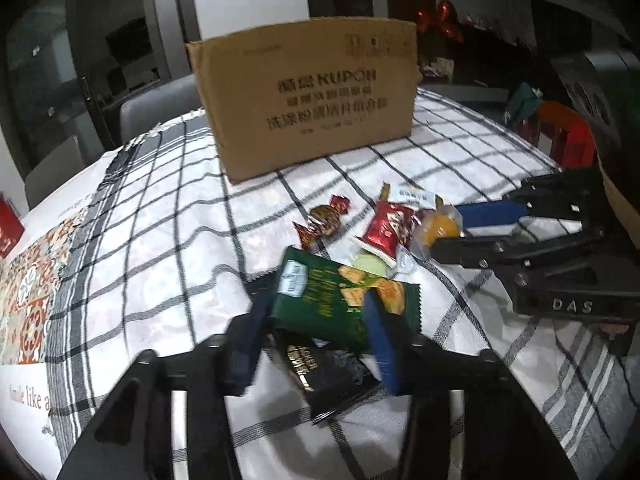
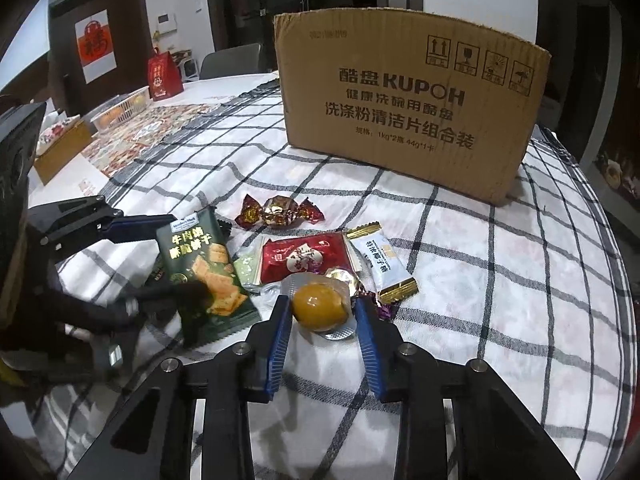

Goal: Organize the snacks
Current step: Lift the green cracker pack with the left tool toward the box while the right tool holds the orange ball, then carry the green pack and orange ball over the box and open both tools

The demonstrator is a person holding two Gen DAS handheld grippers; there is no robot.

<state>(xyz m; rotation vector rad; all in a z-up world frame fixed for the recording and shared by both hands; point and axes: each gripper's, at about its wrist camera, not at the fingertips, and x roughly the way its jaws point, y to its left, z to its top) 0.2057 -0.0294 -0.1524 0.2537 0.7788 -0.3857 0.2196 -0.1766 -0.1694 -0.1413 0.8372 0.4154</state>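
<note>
My left gripper is shut on a green cracker packet, held tilted just above a black packet on the checked cloth; it also shows in the right wrist view. My right gripper is open, its fingers either side of a yellow jelly cup, not clamped. The jelly cup also shows in the left wrist view. A red packet, a white-and-gold packet, a pale green packet and a brown-gold wrapped candy lie between.
An open cardboard box stands behind the snacks on the checked tablecloth. A red gift bag, a white basket and a brown box sit at the far left.
</note>
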